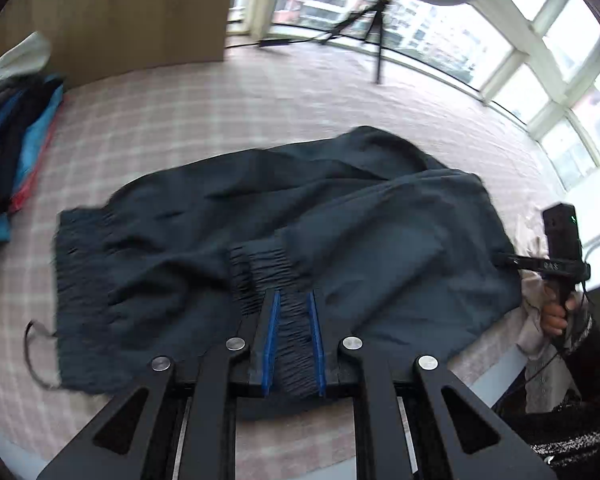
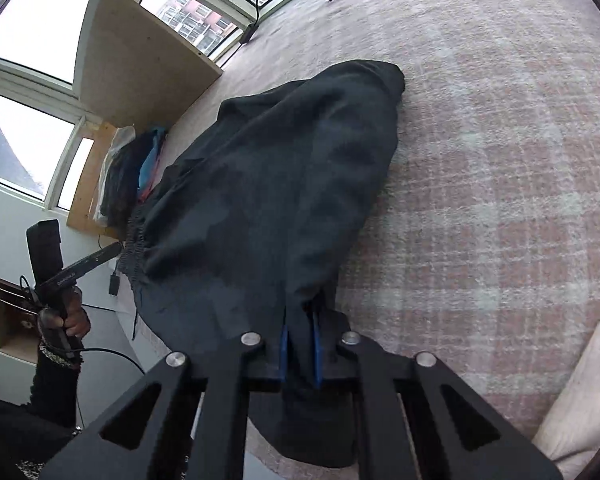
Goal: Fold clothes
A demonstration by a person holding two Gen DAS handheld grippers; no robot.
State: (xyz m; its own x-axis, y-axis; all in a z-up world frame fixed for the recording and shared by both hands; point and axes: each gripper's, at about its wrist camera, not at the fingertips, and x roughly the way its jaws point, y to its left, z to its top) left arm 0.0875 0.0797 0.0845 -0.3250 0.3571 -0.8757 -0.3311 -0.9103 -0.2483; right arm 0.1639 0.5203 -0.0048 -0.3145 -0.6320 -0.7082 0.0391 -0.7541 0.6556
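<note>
Left wrist view: left gripper [image 1: 293,300] has its blue pads [image 1: 271,336] closed on the ribbed elastic band of the dark trousers [image 1: 300,216], fabric pinched between them. Trousers lie folded over and rumpled on the pink plaid bed cover [image 1: 220,112], a second ribbed band at their left end with a drawstring loop trailing off it. Right gripper [image 1: 504,259] sits at the garment's right edge, held in a hand [image 1: 556,316] (tips buried in fabric from here). Pile of other clothes [image 1: 16,140] at far left, tripod [image 1: 364,24] by the windows.

Right wrist view: right gripper [image 2: 300,316] clamped on a gathered edge of the trousers [image 2: 268,184], cloth bunched between the pads and hanging under the jaws. Left gripper [image 2: 114,249] touches the elastic band at the far side, hand [image 2: 74,320] on its handle. Bed cover [image 2: 500,160] bare to the right.
</note>
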